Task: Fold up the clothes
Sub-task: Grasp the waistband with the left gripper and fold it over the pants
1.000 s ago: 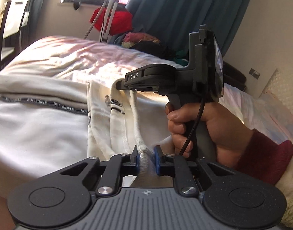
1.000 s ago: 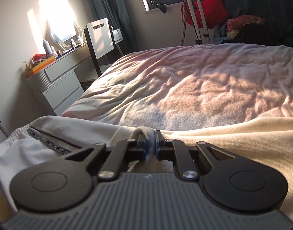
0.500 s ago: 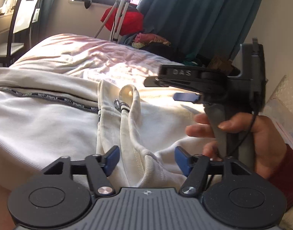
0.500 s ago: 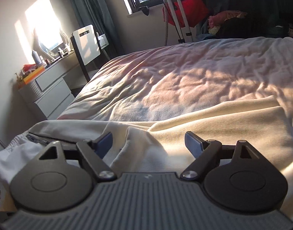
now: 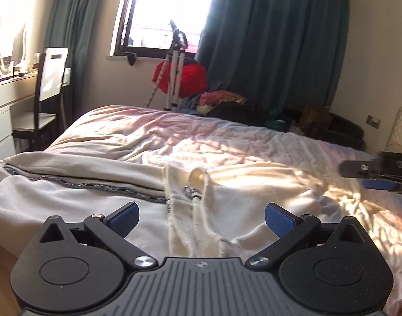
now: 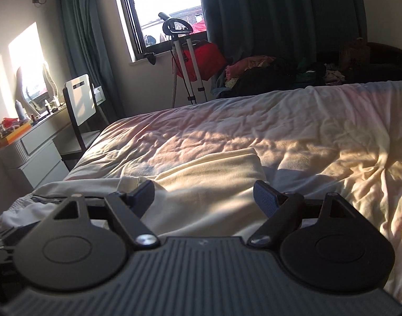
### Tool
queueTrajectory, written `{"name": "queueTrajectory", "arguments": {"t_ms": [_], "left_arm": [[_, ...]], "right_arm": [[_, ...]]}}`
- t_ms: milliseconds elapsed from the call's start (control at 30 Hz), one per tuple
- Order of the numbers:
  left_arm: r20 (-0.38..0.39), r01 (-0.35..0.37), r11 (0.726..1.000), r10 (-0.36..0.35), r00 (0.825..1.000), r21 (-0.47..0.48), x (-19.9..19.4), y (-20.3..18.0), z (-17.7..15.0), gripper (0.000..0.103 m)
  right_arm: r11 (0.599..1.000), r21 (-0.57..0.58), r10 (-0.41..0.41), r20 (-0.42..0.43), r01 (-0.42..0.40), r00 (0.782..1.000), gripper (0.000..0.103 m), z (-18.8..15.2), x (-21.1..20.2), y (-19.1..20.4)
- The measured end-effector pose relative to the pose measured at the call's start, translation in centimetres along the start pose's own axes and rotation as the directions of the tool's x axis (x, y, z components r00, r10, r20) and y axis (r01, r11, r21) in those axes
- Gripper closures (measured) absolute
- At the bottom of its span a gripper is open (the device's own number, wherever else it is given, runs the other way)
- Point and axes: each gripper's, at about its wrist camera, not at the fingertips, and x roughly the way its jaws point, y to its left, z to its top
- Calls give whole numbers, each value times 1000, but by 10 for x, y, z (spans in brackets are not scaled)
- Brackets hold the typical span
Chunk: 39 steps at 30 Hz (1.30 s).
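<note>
- A wide bed (image 5: 227, 142) with a creased, pale pink cover fills the room, dappled with low sunlight from the window beyond its far edge.
- A cream sweatshirt (image 5: 101, 210) lies spread along the near edge of the bed, a dark lettered band running across it towards the near left corner. In the right wrist view its folded-over panel (image 6: 211, 173) rests flat and reaches inward towards the middle of the bed.
- The left gripper (image 5: 201, 217) hovers just above the near edge, over the garment's neck. A second ago it pinched a fold of this cloth; now its jaws are opening to their widest and nothing is between the blue pads.
- The right gripper (image 6: 203, 197) has also let go. Its jaws stand wide apart, clear of the cloth, which lies loose beneath them. In the left wrist view it appears only at the right edge, drawn well away to the side.
- A thick white drawstring (image 5: 198, 216) with a metal eyelet trails from the neckline towards the near edge, lying slack.
- Judgement: with both grips released and the panel lying where it was set, this fold looks finished. The next fold would call for fresh grips, likely at another edge of the garment.
</note>
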Motion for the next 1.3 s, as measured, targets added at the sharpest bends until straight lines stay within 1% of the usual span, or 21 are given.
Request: {"name": "queueTrajectory", "arguments": {"t_ms": [67, 167, 200, 267, 333, 400, 433, 467, 500, 567, 600, 633, 700, 733, 867, 933, 1000, 1100, 1133, 1200, 1300], "left_arm": [[-34, -69, 997, 68, 997, -23, 7, 9, 0, 0], [-42, -104, 991, 100, 994, -86, 3, 25, 2, 0], [-41, -114, 988, 110, 993, -105, 0, 30, 3, 0], [-52, -160, 976, 154, 987, -149, -8, 44, 5, 0], [-74, -210, 954, 199, 977, -214, -16, 63, 6, 0], [-113, -254, 911, 230, 967, -325, -28, 90, 5, 0], [-133, -276, 884, 243, 961, -378, -34, 103, 5, 0], [-156, -295, 848, 252, 955, -440, -40, 119, 3, 0], [-180, -312, 801, 256, 950, -511, -46, 136, 0, 0], [-240, -351, 683, 257, 936, -640, -55, 170, -9, 0], [-282, -385, 618, 262, 923, -685, -57, 186, -14, 0], [-313, -409, 567, 264, 912, -715, -57, 198, -19, 0], [-347, -428, 484, 253, 903, -763, -54, 221, -28, 0], [-349, -425, 456, 245, 905, -782, -51, 229, -30, 1], [-312, -373, 384, 213, 926, -845, -36, 250, -32, 0], [-283, -353, 372, 231, 931, -858, -33, 255, -31, 0], [-249, -329, 349, 255, 935, -877, -35, 262, -31, 0], [-164, -244, 312, 263, 951, -918, -42, 271, -33, 4], [-119, -197, 302, 258, 959, -933, -43, 274, -33, 4], [-53, -127, 289, 253, 966, -949, -48, 282, -35, 7], [-34, -109, 288, 255, 966, -951, -45, 293, -36, 9]], "right_arm": [[1000, 0, -22, -19, 22, 1000, 19, -11, -1, 2], [998, -43, -43, -50, 41, 998, 19, -19, 4, 10], [998, -56, -44, -50, 41, 998, 19, -19, 4, 12], [997, -76, -26, -29, 24, 999, 19, -18, 0, 15], [997, -78, -14, -17, 12, 1000, 19, -17, -5, 16], [997, -77, -6, -12, 5, 1000, 19, -17, -9, 15], [997, -76, -5, -12, 4, 1000, 19, -17, -10, 14], [997, -73, -6, -12, 5, 1000, 19, -16, -11, 12], [998, -64, -8, -12, 7, 1000, 19, -16, -11, 10], [999, -43, -4, -12, 4, 1000, 19, -15, -12, 6], [999, -34, 1, -14, -2, 1000, 19, -14, -12, 4], [1000, -26, 7, -16, -7, 1000, 19, -14, -11, 2], [1000, -19, 10, -28, -11, 1000, 19, -16, -8, 0], [1000, -16, 12, -35, -13, 999, 19, -16, -7, 0], [1000, -19, 6, -72, -7, 997, 19, -22, 6, -1], [1000, -22, 3, -92, -5, 996, 19, -24, 14, 0], [1000, -30, 2, -108, -5, 994, 19, -27, 22, 1], [999, -53, -5, -131, -2, 991, 19, -33, 36, 7], [998, -65, 2, -139, -11, 990, 19, -36, 41, 10], [996, -83, 15, -155, -28, 988, 19, -41, 51, 15], [993, -100, 44, -203, -65, 978, 19, -53, 72, 26]]}}
